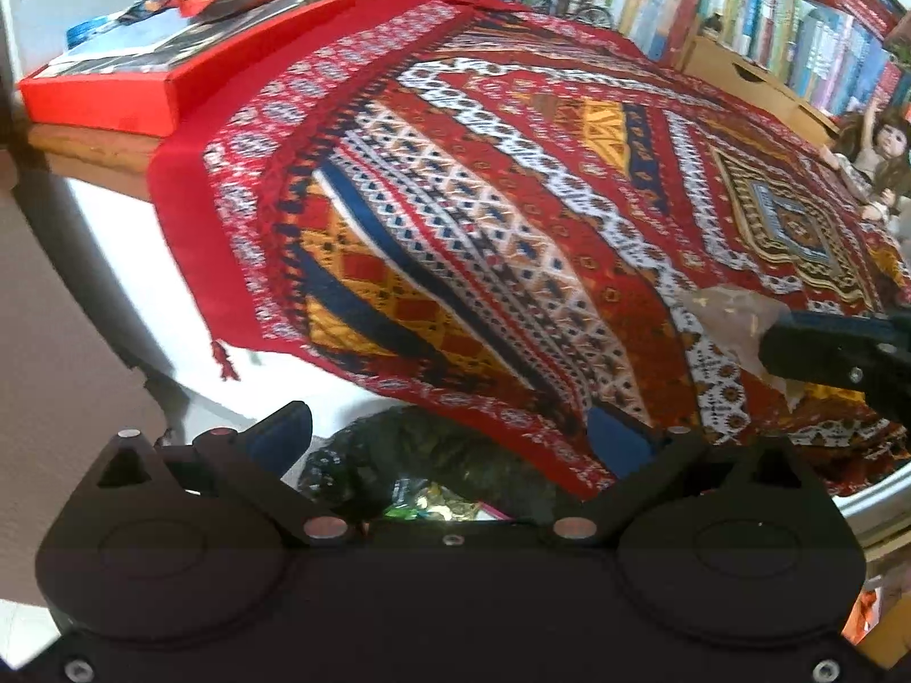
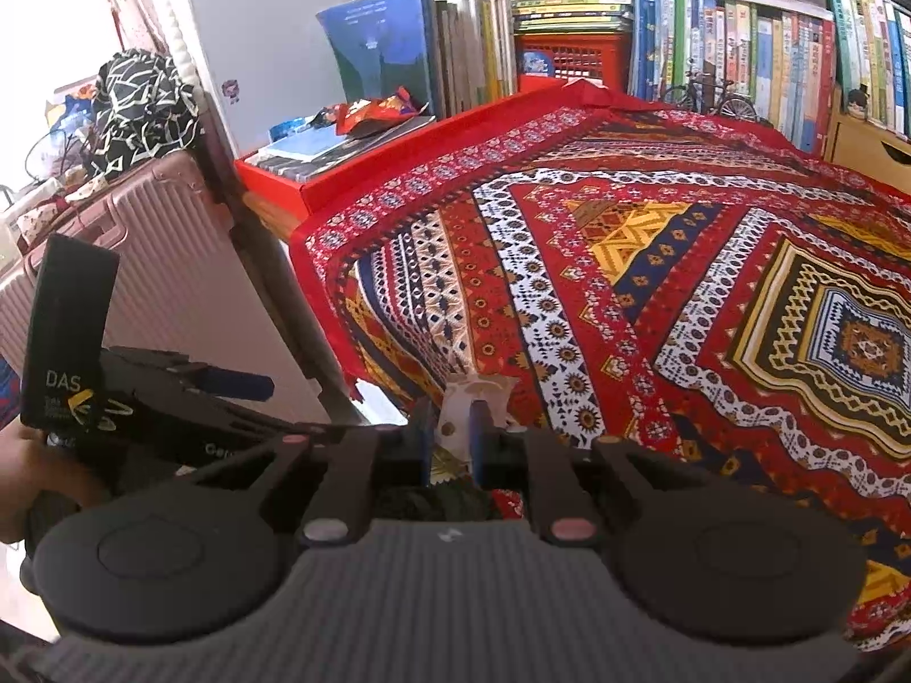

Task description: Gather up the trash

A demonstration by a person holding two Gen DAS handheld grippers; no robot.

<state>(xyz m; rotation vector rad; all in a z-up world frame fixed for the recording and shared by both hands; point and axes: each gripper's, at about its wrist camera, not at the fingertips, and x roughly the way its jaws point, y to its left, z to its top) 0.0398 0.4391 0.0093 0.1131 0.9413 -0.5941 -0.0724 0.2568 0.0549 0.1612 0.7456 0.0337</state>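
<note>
we had the left gripper (image 1: 450, 427) spread wide over the trash bag (image 1: 421, 478) while the right gripper (image 2: 452, 438) pinched a clear wrapper (image 2: 475, 398), ready to drop in.

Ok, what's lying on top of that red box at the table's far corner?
On the red box lie flat papers or booklets with crumpled red snack wrappers on top. Whatever is beneath the papers, and inside the box, is covered.

Black left gripper (image 1: 450, 427) and right gripper (image 2: 450, 438), blue-padded fingers.
</note>
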